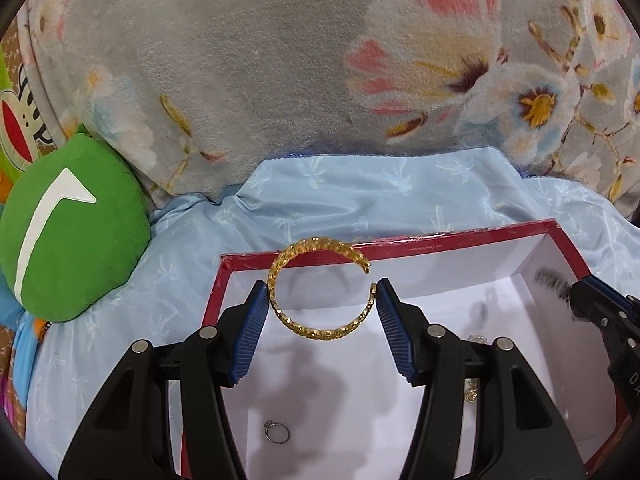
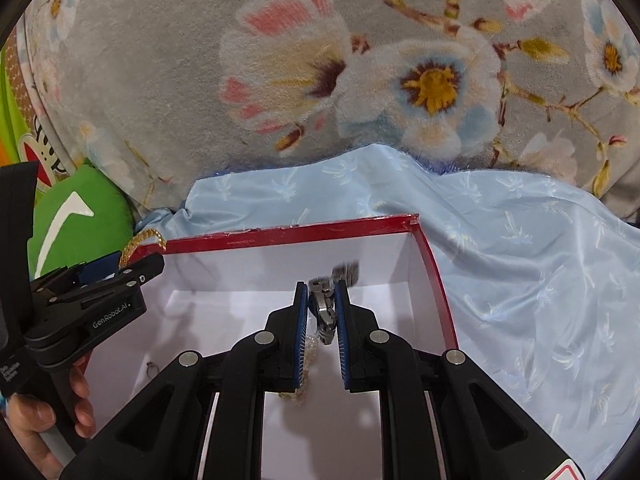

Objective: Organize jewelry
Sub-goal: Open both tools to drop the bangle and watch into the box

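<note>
Left wrist view: the left hand-held gripper [image 1: 322, 300] is spread fairly wide, with a gold bangle [image 1: 320, 290] held between its blue ribbed pads [image 1: 250, 328]. The bangle is an open ring with its gap at the upper right; its left side lies against the left pad and its open end touches the tip of the right pad, so it is grasped across its width. It hangs above the far part of a red-rimmed box [image 1: 420, 242] with a white inside. On the box floor, near and to the left, lies a thin silver ring [image 1: 277, 432]. A small pale trinket [image 1: 478, 339] shows just past the right finger, too small to identify. At the right edge the right hand-held gripper [image 1: 600, 312] reaches in over the box, blurred. The box sits on a light blue sheet [image 1: 360, 200], with a grey floral blanket [image 1: 260, 60] beyond and a green cushion [image 1: 68, 232] to the left.

Right wrist view: the right hand-held gripper [image 2: 322, 312] is nearly closed, clamped on a silver metal piece [image 2: 325, 308] that stands between its pads over the box [image 2: 320, 230]; what sort of jewelry it is I cannot tell. Below the left pad something pale and beaded [image 2: 308, 360] hangs. At far left the left hand-held gripper [image 2: 120, 270] is held by a hand [image 2: 44, 424], the gold bangle [image 2: 140, 242] showing just past its tip over the box's far left corner.
</note>
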The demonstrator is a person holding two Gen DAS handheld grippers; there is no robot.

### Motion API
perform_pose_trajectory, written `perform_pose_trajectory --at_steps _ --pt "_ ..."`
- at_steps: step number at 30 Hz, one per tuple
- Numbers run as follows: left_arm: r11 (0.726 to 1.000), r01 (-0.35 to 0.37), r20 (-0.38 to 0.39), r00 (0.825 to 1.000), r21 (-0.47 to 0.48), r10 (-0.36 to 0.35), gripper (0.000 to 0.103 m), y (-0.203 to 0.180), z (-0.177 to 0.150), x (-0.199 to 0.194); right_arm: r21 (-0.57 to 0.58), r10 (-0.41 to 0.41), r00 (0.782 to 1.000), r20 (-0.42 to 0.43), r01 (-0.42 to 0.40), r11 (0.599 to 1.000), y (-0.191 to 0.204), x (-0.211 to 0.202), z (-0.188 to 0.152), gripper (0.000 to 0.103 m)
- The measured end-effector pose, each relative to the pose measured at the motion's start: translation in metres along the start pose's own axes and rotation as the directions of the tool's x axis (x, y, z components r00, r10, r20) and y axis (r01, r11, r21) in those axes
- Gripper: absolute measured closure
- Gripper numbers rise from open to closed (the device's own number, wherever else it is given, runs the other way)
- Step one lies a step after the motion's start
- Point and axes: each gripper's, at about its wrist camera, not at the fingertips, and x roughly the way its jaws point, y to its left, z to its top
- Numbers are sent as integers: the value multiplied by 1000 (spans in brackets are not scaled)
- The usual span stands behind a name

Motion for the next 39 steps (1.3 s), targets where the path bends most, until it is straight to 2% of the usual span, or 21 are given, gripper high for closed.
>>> perform_pose_trajectory --at_steps 2,4,9,15,27,30,35,39 --pt "1000 -4 -8 1000 -13 4 42 2 0 2 7 -3 1000 -2 3 1000 -1 1 0 86" --pt "999 -9 -15 1000 -37 8 31 7 0 3 24 1 1000 -2 -1 1000 -4 1 -1 84" --pt "999 -7 -21 1000 -52 6 30 8 -1 4 52 9 1000 -2 -9 999 -8 1 -2 83" --pt "1000 -16 4 1000 -20 16 18 1 -2 0 55 12 1000 -4 -12 998 -7 1 -2 83" --pt "999 -29 20 999 -13 30 18 0 -2 -4 52 0 1000 9 -1 999 -8 -1 -2 83" --pt "999 -32 29 999 -18 33 18 1 -2 -7 44 -12 999 45 10 999 -5 -9 -4 83" --pt "997 -81 116 990 -15 82 18 5 -9 -37 -9 -12 995 98 13 1000 5 -48 -24 79" --pt "998 -50 101 993 -25 52 18 16 -26 -75 -46 9 993 121 -4 999 13 -95 -48 76"
